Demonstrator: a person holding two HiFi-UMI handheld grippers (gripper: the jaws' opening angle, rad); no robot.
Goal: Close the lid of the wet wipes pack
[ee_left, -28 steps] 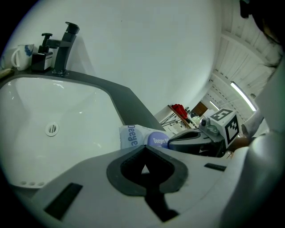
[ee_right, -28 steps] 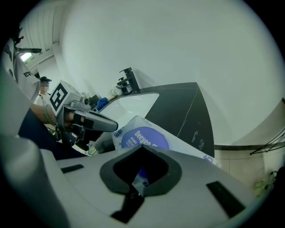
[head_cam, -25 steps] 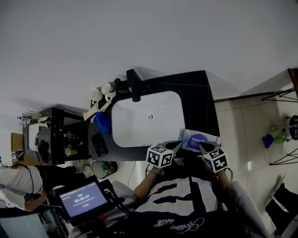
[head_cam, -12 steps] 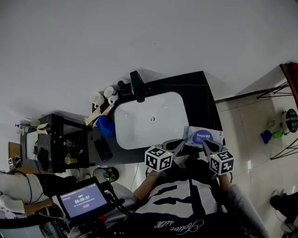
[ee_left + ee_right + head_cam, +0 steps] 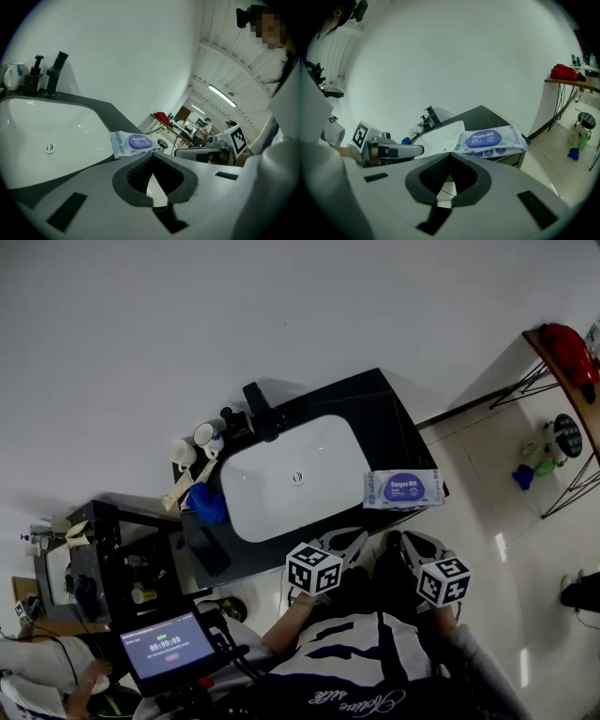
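white wet wipes pack (image 5: 427,491) at front right corner of black countertop (image 5: 398,418): purple lid (image 5: 484,138) seemingly flat, likely done. left gripper (image 5: 151,157), right gripper (image 5: 450,155): jaws together, empty, apart from pack.

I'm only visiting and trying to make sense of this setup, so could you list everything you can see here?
wet wipes pack: one, white with a purple lid, on the counter's right end beside the basin
basin: one, white, set in the counter
counter: one, black, against the white wall
tap: one, black, behind the basin
mugs: two, white, at the counter's back left corner
blue item: one, left of the basin; too small to identify
screen: one, dark, showing a timer, lower left
left gripper: one, grey, jaws together, nothing held
right gripper: one, grey, jaws together, nothing held
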